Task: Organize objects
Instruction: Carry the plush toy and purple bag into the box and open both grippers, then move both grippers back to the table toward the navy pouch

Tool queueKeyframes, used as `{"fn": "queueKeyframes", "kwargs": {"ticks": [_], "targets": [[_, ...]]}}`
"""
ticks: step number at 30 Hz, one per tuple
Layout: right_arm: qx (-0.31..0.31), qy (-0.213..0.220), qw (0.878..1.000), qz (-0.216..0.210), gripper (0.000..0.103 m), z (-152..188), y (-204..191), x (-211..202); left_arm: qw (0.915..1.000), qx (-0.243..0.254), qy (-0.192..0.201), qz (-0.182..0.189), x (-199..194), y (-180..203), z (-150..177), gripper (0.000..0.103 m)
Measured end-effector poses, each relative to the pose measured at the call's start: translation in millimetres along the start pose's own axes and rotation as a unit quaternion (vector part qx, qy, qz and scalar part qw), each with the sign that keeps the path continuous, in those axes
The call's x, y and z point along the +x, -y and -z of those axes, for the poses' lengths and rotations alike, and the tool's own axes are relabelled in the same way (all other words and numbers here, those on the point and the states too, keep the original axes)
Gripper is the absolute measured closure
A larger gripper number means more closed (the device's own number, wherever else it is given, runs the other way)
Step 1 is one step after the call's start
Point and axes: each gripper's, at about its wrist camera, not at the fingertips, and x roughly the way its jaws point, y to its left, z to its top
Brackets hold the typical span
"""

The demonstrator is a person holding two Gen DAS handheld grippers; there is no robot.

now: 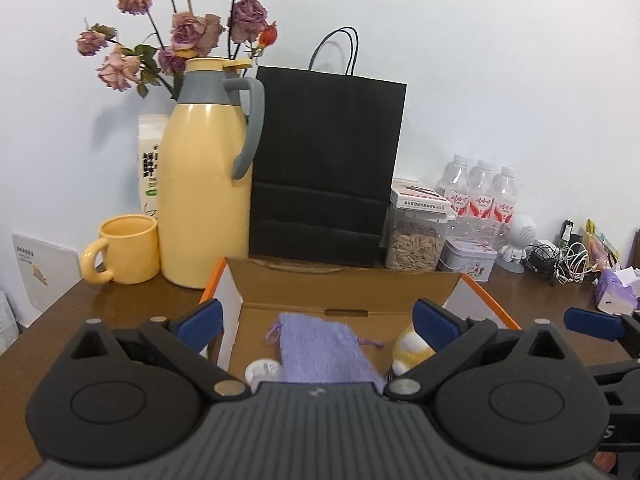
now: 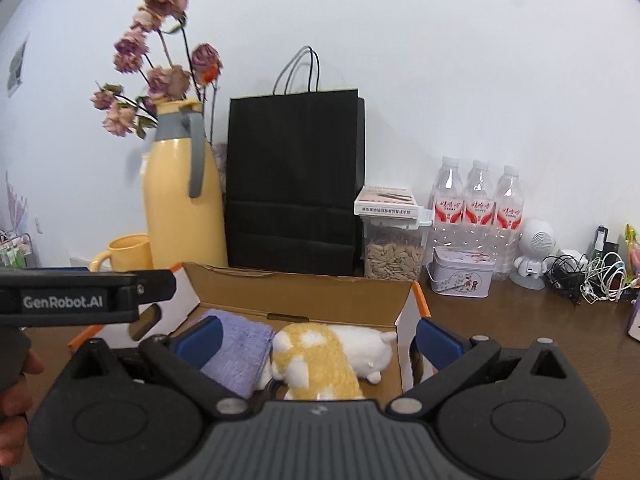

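Note:
An open cardboard box point(image 1: 344, 284) with orange edges sits on the brown table; it also shows in the right wrist view point(image 2: 296, 292). Inside lie a purple drawstring pouch point(image 1: 320, 348), a yellow-and-white plush toy point(image 2: 320, 356) and a small white round thing point(image 1: 262, 370). The pouch point(image 2: 240, 344) lies left of the plush in the right wrist view. My left gripper point(image 1: 318, 322) is open and empty, held above the box. My right gripper point(image 2: 318, 336) is open and empty over the plush, its fingers apart from it.
Behind the box stand a yellow thermos jug point(image 1: 206, 184), a yellow mug point(image 1: 126, 250), a black paper bag point(image 1: 326, 168), a seed jar point(image 1: 416, 240), a tin point(image 1: 468, 260) and water bottles point(image 1: 480, 192). Cables point(image 2: 588, 276) and a white figure point(image 2: 534, 252) lie right.

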Motion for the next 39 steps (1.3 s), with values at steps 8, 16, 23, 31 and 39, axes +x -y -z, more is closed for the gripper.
{"fn": "queueKeyframes", "kwargs": {"ticks": [8,16,23,31,39], "targets": [[-0.019,-0.003,1.000,-0.004,0.000,26,-4,-45,0.9996,0.009,-0.025,-0.005,-37,-3,23,0.000],[-0.031,-0.025,0.999,-0.004,0.000,63,6,-71,0.9965,0.008,-0.081,-0.016,-57,-2,54,0.000],[-0.029,-0.044,0.999,0.009,0.000,88,23,-72,0.9890,-0.013,-0.146,-0.018,-56,9,82,0.000],[0.005,-0.059,0.998,0.036,0.000,100,43,-60,0.9850,-0.017,-0.169,-0.030,-49,35,97,0.000],[0.029,-0.058,0.997,0.044,0.000,103,52,-61,0.9808,-0.025,-0.180,-0.070,-33,58,113,0.000]]}}
